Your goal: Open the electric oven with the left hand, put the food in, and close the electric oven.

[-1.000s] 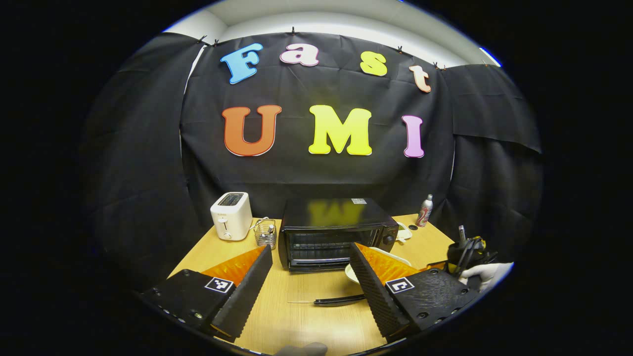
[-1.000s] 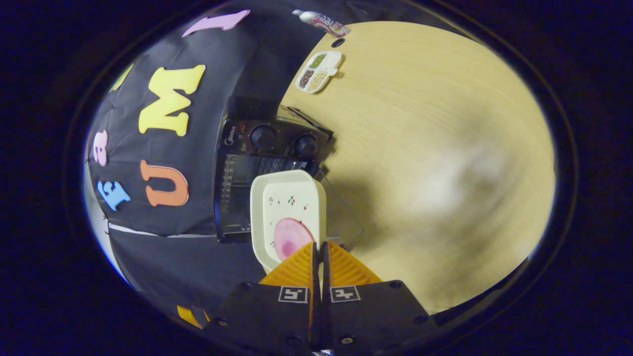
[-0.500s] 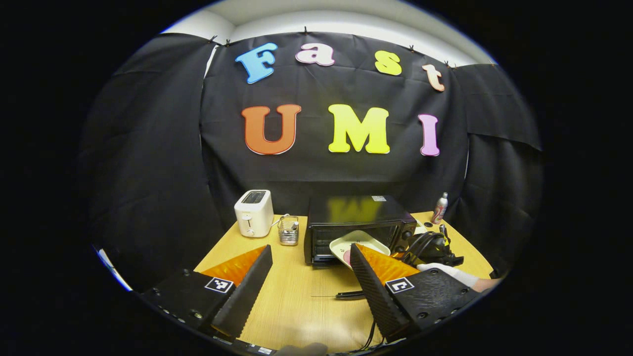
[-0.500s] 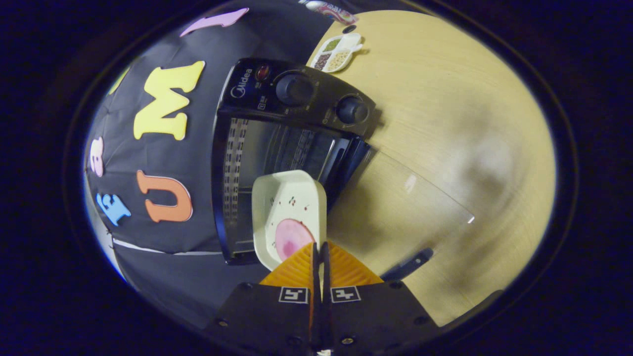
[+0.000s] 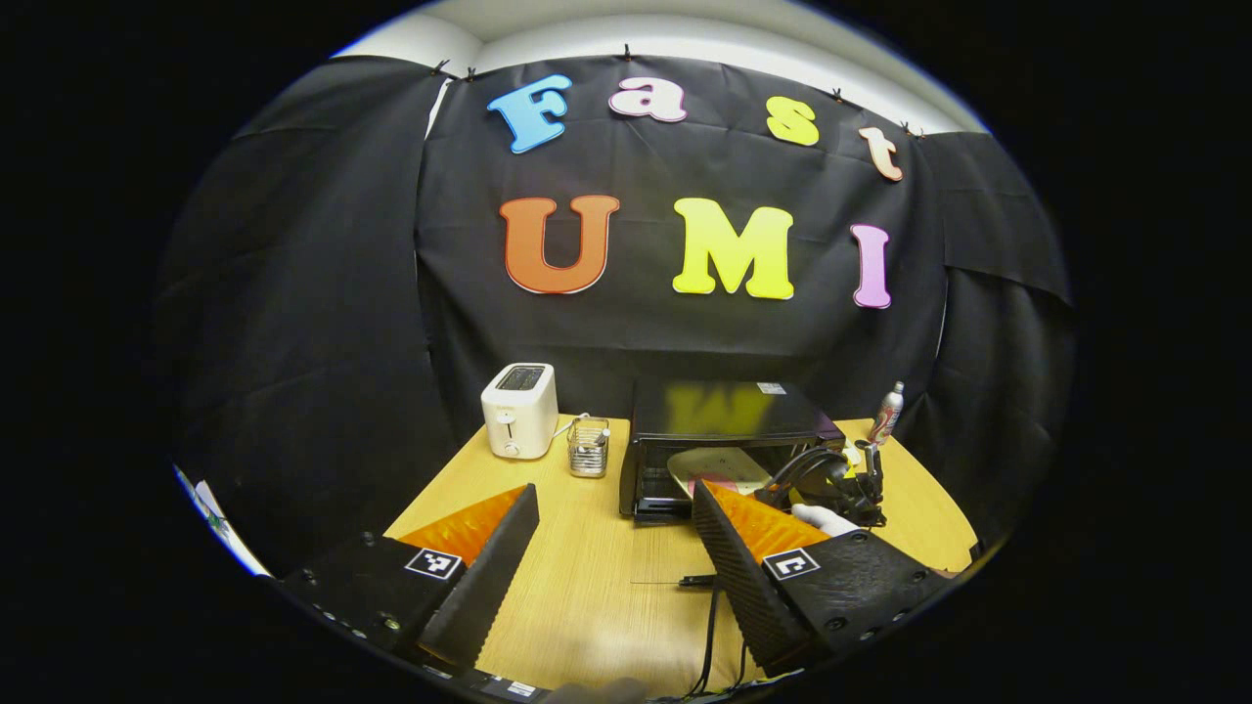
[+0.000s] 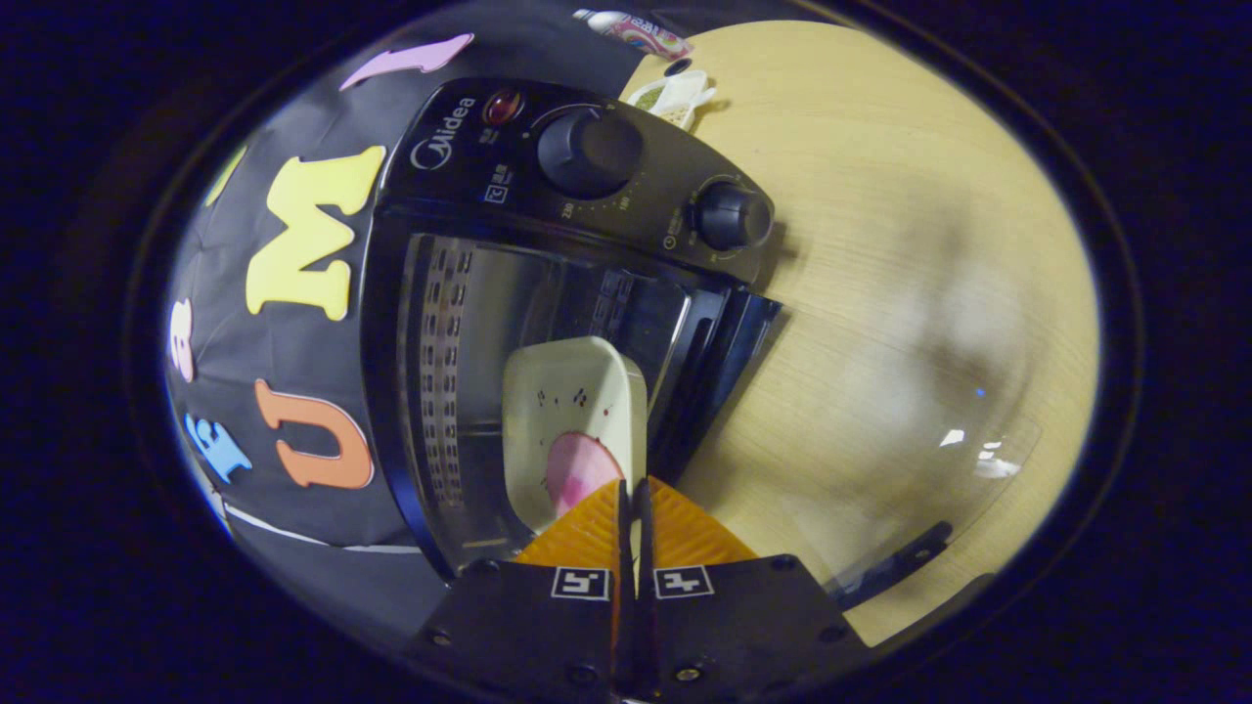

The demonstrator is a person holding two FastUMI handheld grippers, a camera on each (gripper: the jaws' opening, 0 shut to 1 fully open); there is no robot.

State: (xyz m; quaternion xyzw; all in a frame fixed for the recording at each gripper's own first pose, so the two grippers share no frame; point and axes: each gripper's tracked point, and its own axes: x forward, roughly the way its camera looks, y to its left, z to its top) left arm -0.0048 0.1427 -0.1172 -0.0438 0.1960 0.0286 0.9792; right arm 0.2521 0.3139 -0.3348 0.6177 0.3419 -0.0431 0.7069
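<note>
In the right gripper view, the right gripper (image 6: pixel 631 508) is clenched on the near rim of a cream plate (image 6: pixel 572 411), both orange fingers pressed together on it. A pink slice of food (image 6: pixel 577 469) is carried on the plate just ahead of the fingertips. The far end of the plate is held inside the open mouth of the black electric oven (image 6: pixel 548 254), whose glass door (image 6: pixel 910 460) is folded down flat over the wooden table (image 6: pixel 880 196).

In the left gripper view, the left gripper (image 5: pixel 616 548) is held released, its jaws wide apart and grasping nothing, above the near part of the table (image 5: pixel 587 587). Farther off, the oven (image 5: pixel 724 440) is seen at the table's middle, with the plate (image 5: pixel 714 469) at its opening. A white toaster (image 5: pixel 519 411) and a small wire basket (image 5: pixel 588 447) are placed left of the oven, and a can (image 5: pixel 887 414) at the far right.
</note>
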